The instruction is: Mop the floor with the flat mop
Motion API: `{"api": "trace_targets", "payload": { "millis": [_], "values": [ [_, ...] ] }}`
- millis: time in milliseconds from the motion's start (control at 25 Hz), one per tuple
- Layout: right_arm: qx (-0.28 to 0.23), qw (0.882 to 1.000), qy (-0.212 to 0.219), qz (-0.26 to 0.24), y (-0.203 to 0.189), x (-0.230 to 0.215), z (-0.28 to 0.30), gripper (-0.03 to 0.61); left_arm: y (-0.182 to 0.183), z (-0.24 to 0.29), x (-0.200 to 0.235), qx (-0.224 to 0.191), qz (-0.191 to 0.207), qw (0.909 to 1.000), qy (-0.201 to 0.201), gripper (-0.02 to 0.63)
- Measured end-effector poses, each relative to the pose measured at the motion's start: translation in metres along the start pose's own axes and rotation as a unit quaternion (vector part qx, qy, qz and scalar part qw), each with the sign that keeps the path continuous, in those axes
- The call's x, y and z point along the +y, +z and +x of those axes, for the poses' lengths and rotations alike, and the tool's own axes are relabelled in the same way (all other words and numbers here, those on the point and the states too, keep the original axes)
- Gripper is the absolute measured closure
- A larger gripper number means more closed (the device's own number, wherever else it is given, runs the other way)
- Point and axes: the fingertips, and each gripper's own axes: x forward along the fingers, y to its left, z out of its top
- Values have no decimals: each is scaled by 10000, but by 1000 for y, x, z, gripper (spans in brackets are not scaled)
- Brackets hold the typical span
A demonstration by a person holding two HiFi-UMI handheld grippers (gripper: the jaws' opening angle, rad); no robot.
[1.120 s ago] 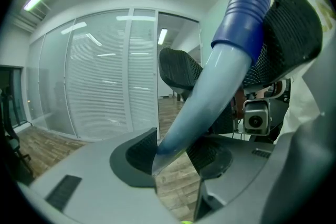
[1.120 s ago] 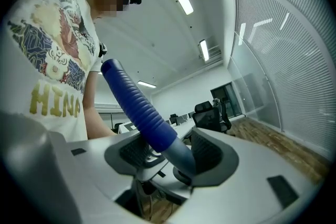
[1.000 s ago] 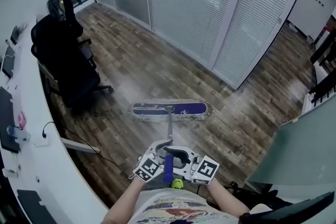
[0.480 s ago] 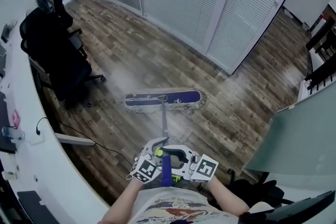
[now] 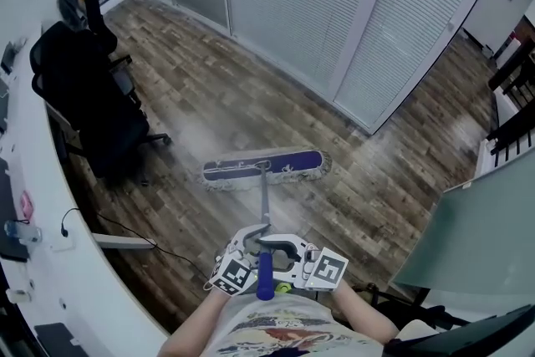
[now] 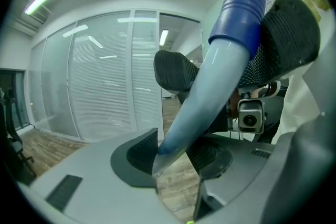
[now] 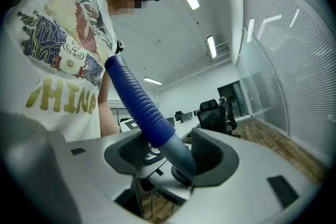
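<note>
The flat mop lies on the wooden floor, its purple head (image 5: 263,166) with a pale fringe, right end slightly farther away. Its grey pole (image 5: 264,205) runs back to a blue ribbed grip (image 5: 265,280) near my body. My left gripper (image 5: 244,251) is shut on the pole; in the left gripper view the grey pole (image 6: 181,128) sits pinched between the dark pads (image 6: 140,153). My right gripper (image 5: 288,255) is shut on it just behind; in the right gripper view the blue grip (image 7: 139,99) runs down between its pads (image 7: 209,150).
A black office chair (image 5: 92,104) stands at the left beside a long white desk (image 5: 58,263). A cable (image 5: 125,223) lies on the floor near the desk. Glass walls with blinds (image 5: 334,4) close the far side. A grey-green panel (image 5: 472,238) stands at the right.
The mop head slid away over the floor, then came back a little. Its right end has swung slightly farther away. Both grippers kept their hold on the handle.
</note>
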Motion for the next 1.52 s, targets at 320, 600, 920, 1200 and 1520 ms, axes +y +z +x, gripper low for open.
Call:
{"api": "trace_targets", "payload": {
  "millis": [320,600,920,1200,1520],
  "values": [
    [80,9997,-110,200,-8,-62,31,333,-6,16,68,36,113,9999,-20,469],
    [-107,9999,9,98,5,-131,35,330,7,55,126,50,155,9999,39,469],
    [101,9989,181,426,17,-264,40,322,24,128,239,198,7,9994,278,469],
    [79,9980,362,504,40,-397,36,321,51,209,347,284,-93,9985,453,469],
    [58,9971,484,579,57,-481,28,316,80,262,412,256,-215,9977,597,468]
  ]
}}
